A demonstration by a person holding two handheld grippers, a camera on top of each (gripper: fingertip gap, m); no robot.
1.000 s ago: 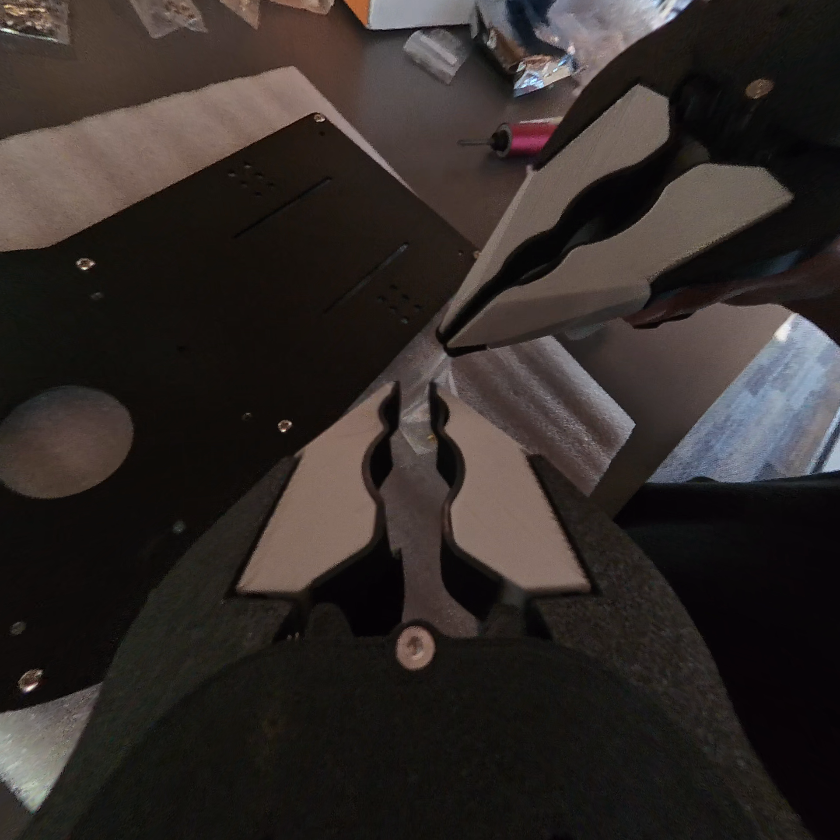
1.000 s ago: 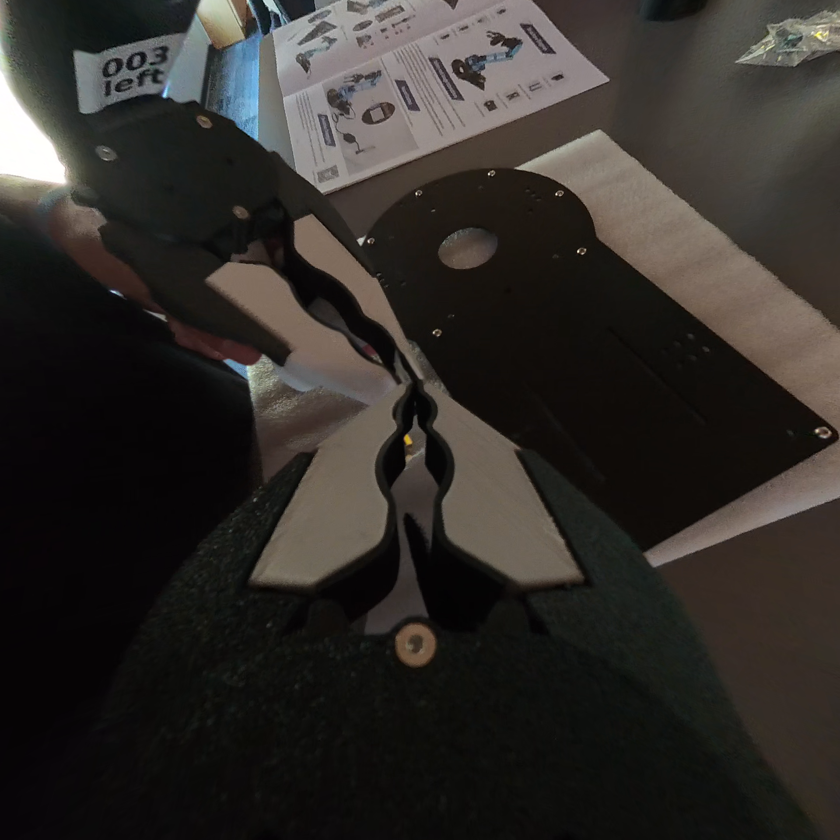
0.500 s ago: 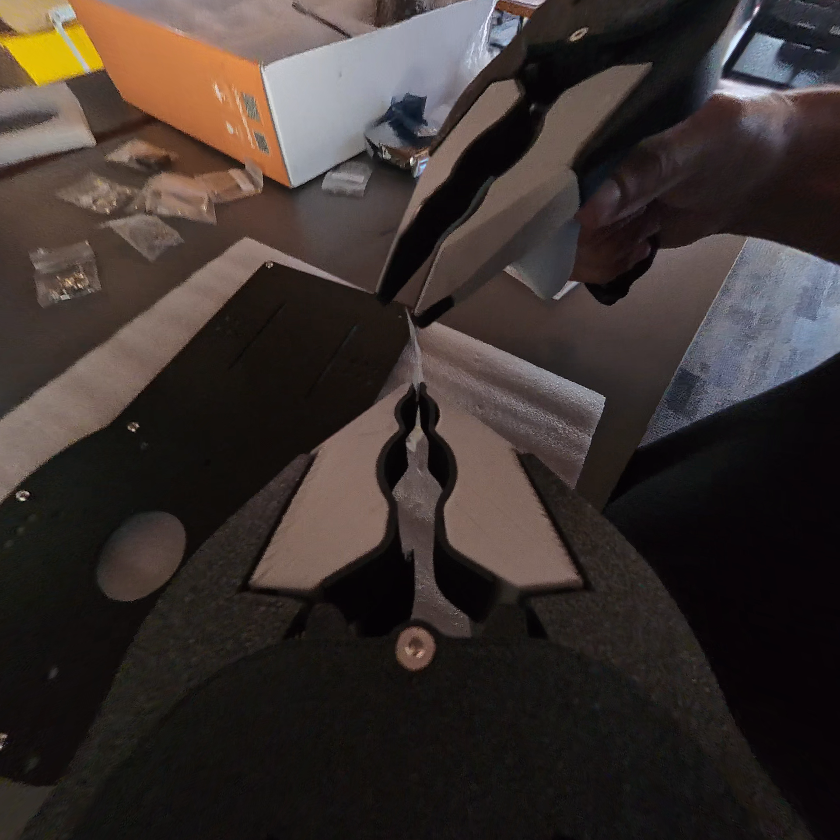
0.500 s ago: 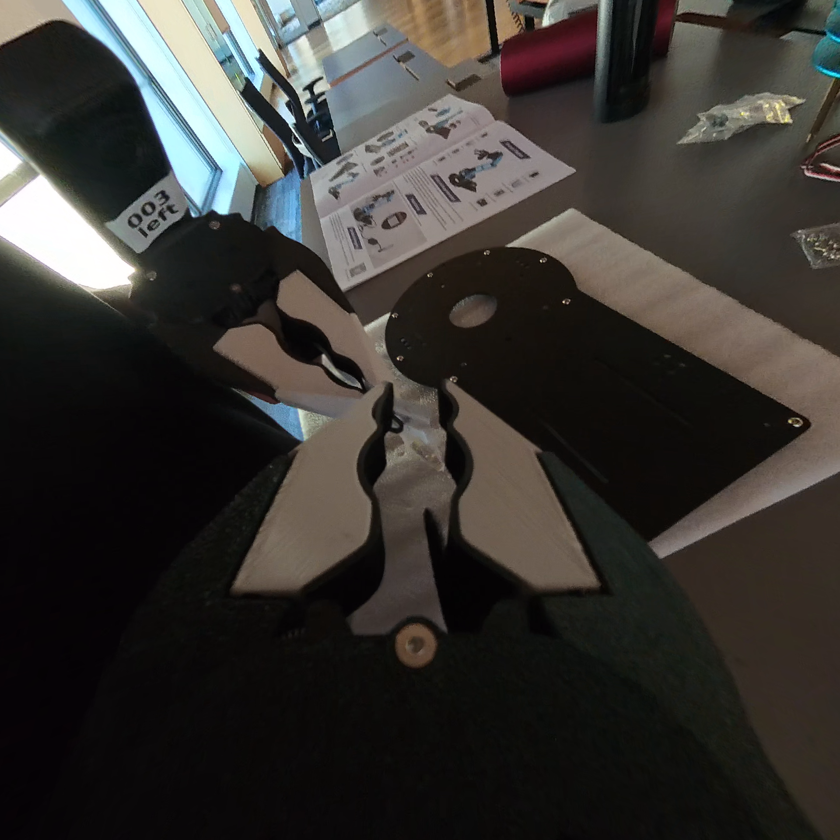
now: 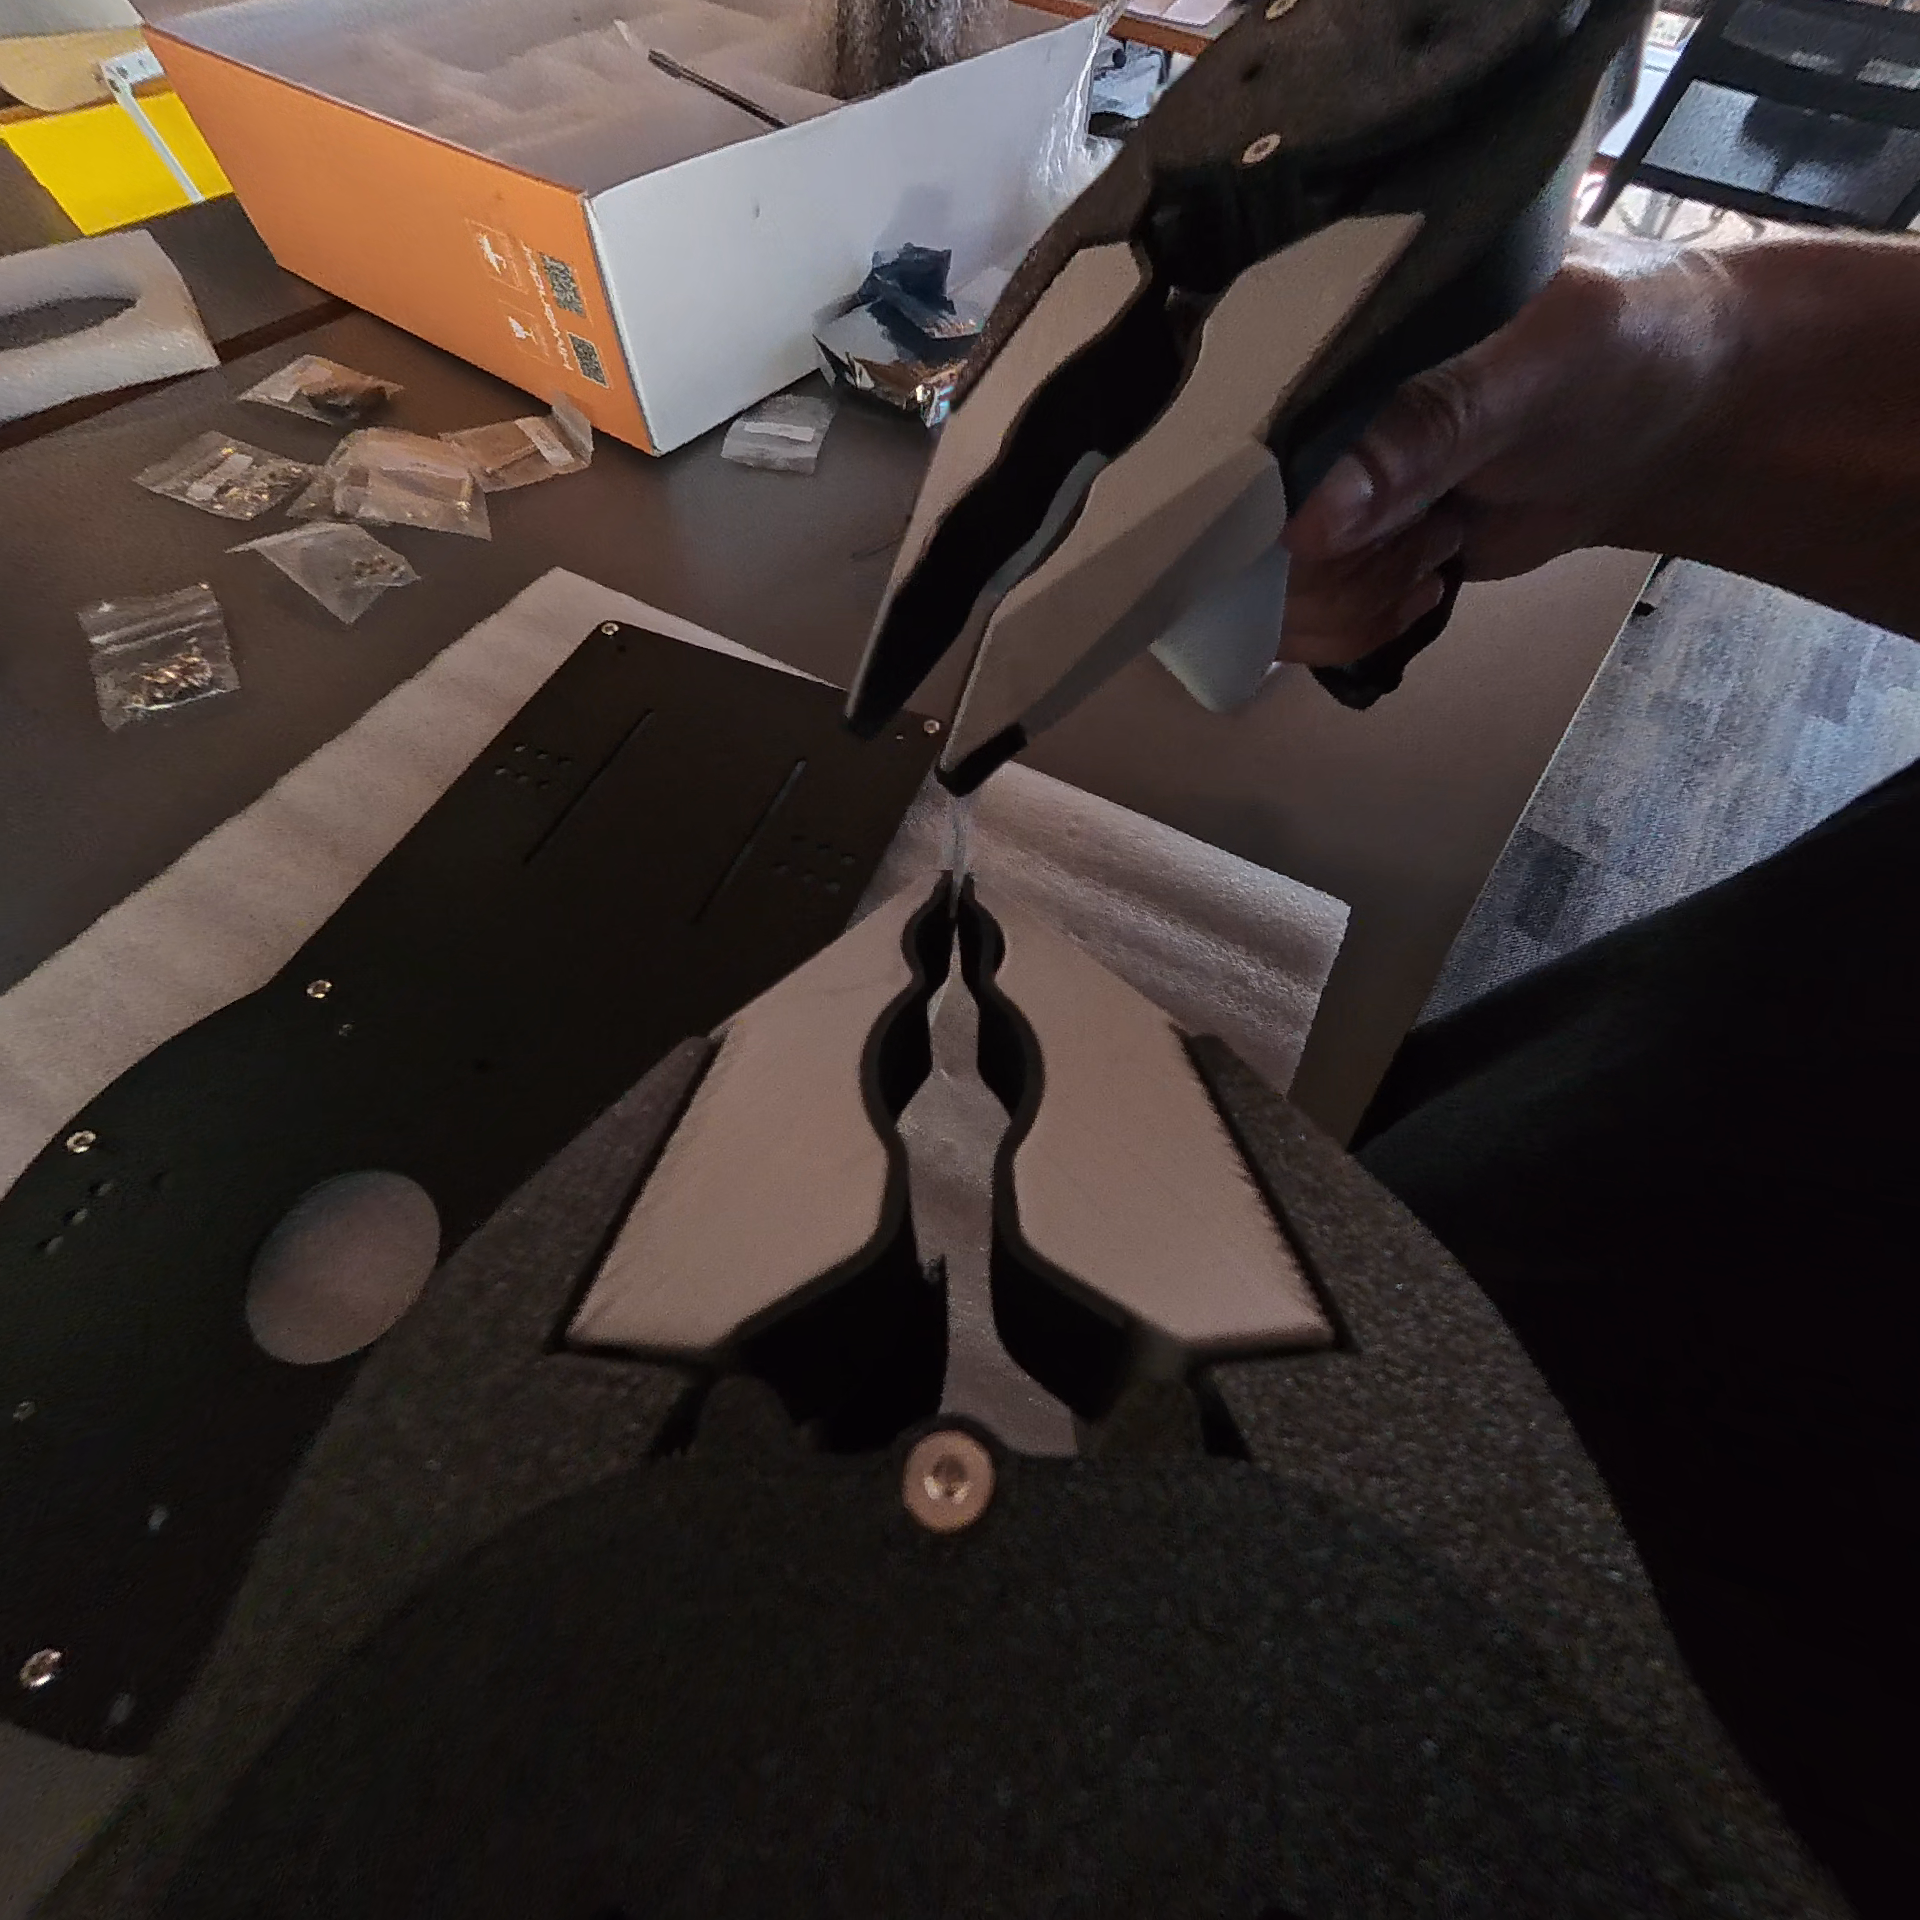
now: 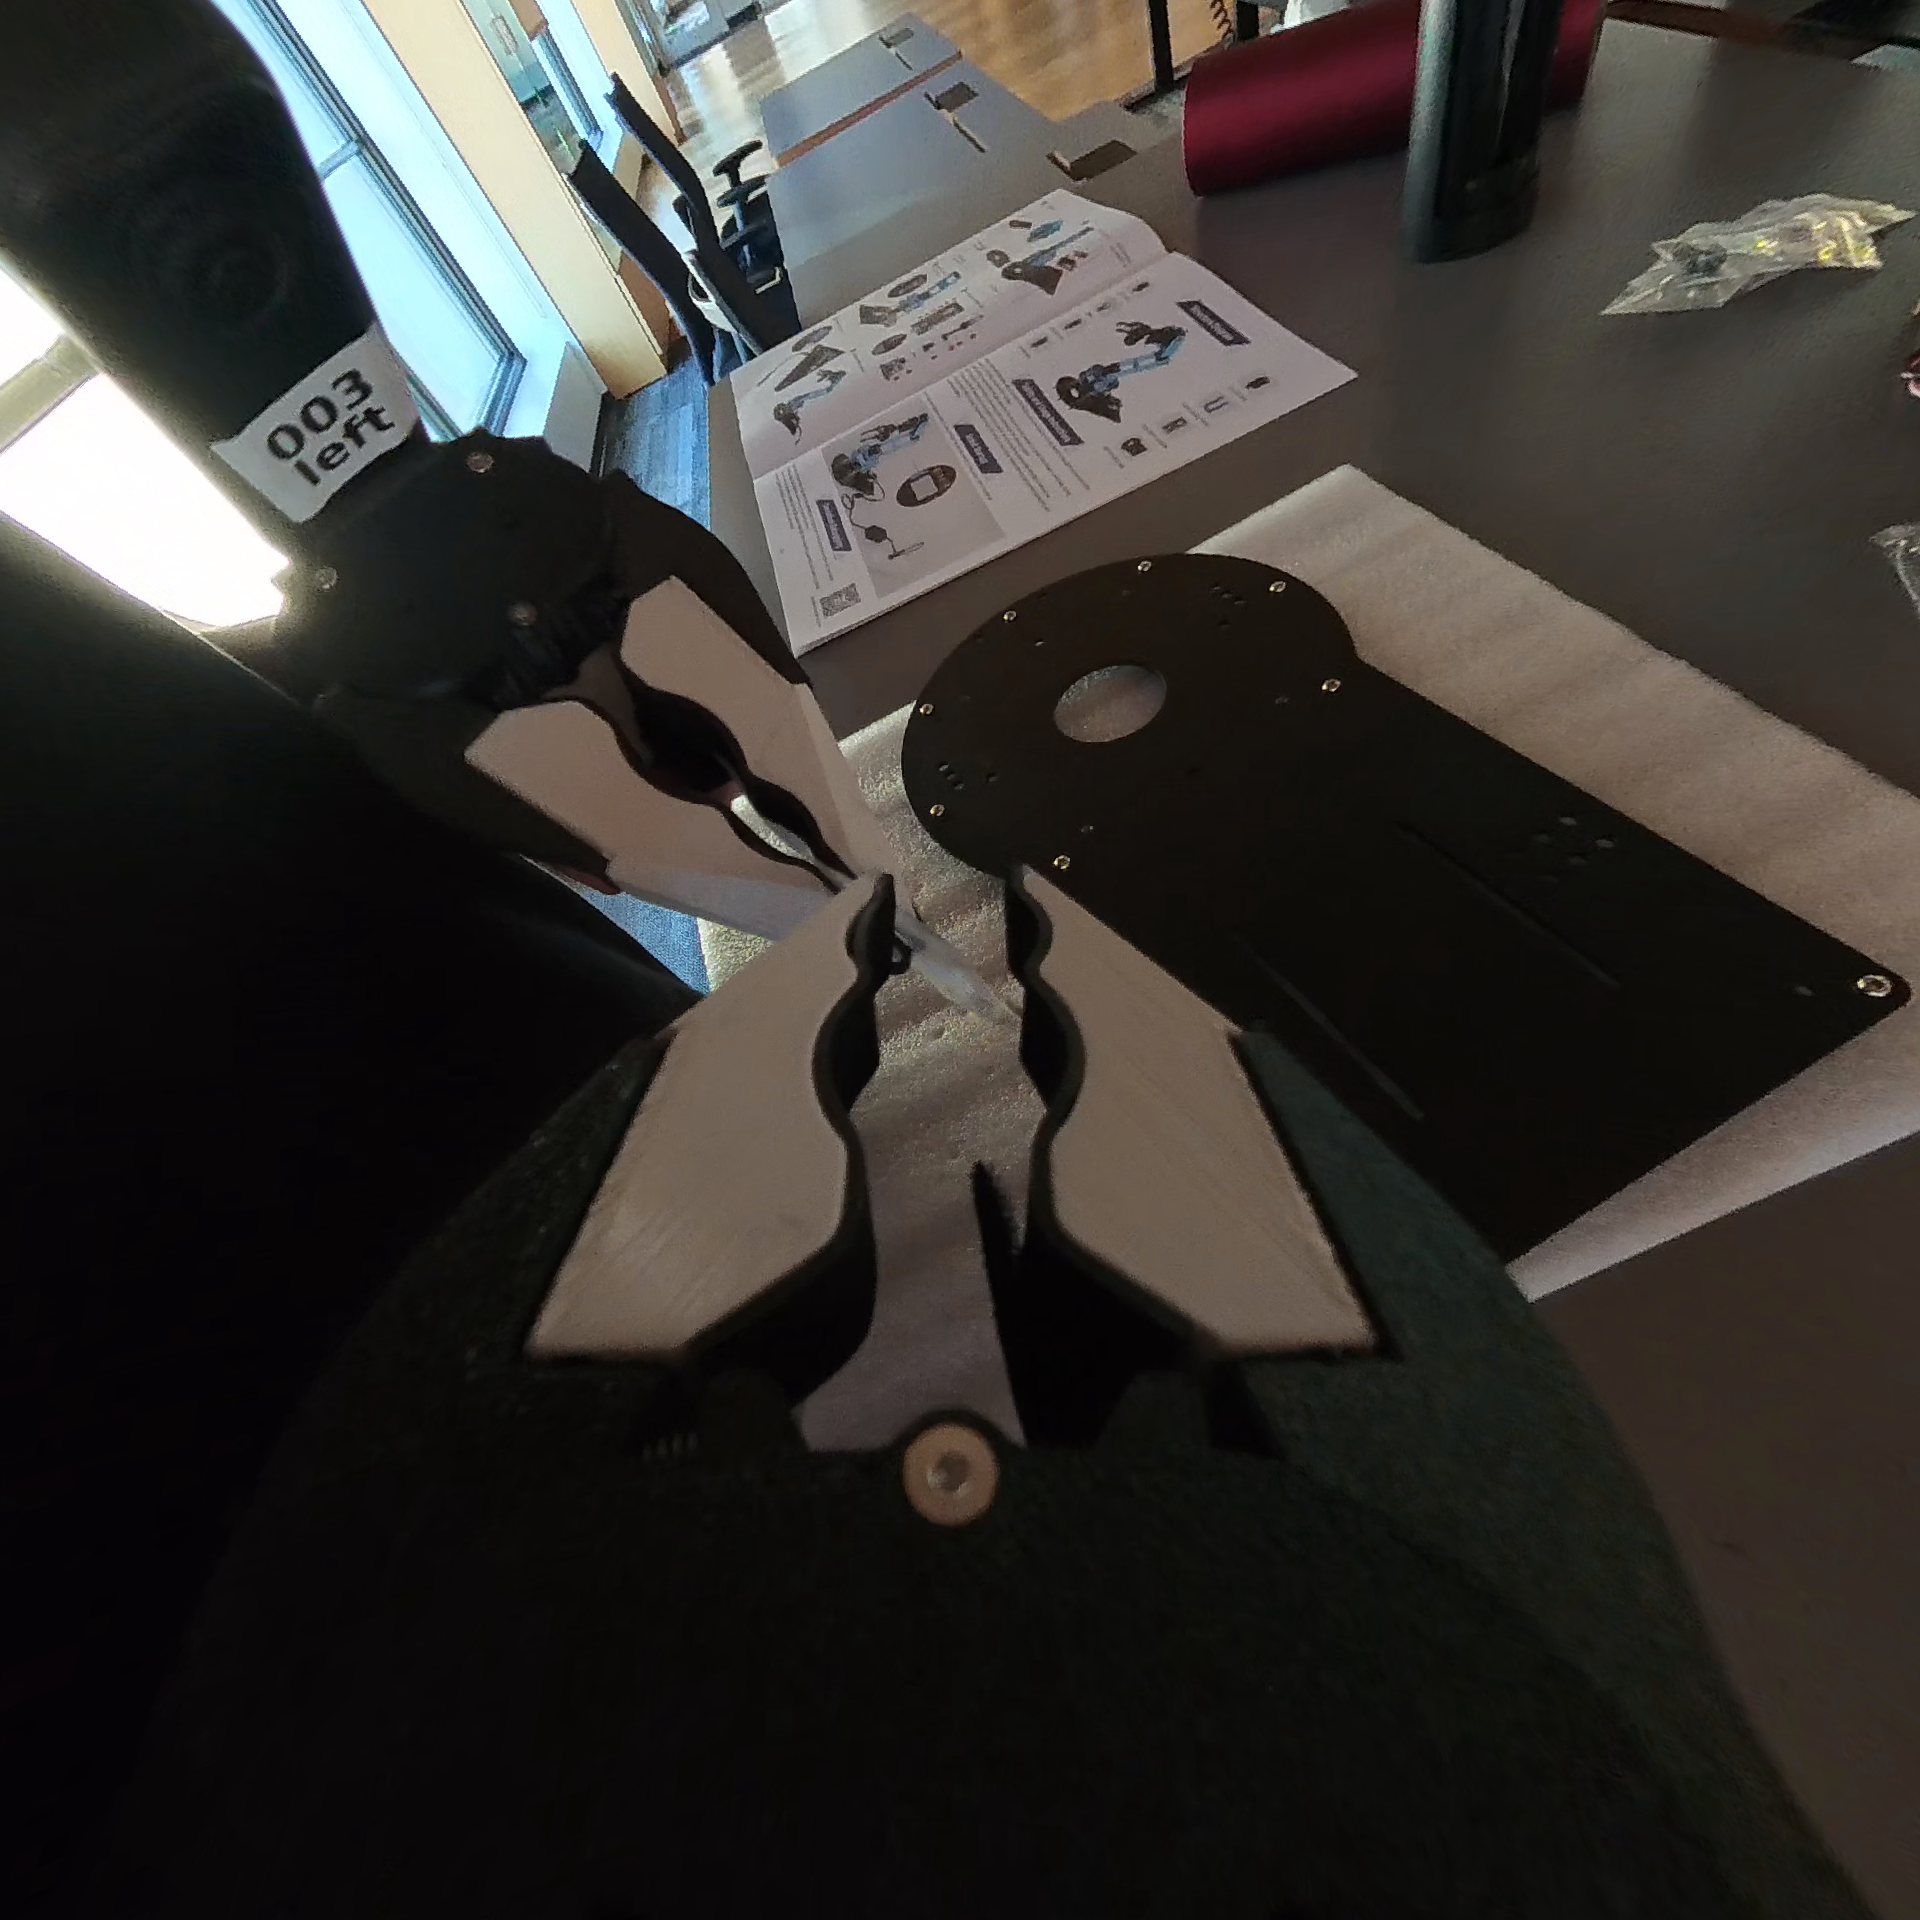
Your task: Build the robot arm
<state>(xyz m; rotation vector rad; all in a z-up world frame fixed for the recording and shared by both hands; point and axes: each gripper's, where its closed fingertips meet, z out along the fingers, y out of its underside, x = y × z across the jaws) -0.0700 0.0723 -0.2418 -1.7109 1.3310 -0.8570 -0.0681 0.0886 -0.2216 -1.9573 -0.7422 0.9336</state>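
Only right wrist view shows left gripper (image 6: 831,878) pinching clear bag (image 6: 951,966); right gripper (image 6: 951,894) fingers spread.

Dark table (image 6: 1558,436), white foam sheet (image 6: 1558,665), open manual (image 6: 1039,395), orange-white box (image 5: 520,208), small parts bags (image 5: 156,655)

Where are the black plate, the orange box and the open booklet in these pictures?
black plate (image 6: 1382,883): right wrist view, on its flat middle.
orange box (image 5: 395,223): left wrist view, on its orange side wall.
open booklet (image 6: 1039,416): right wrist view, on its right page.
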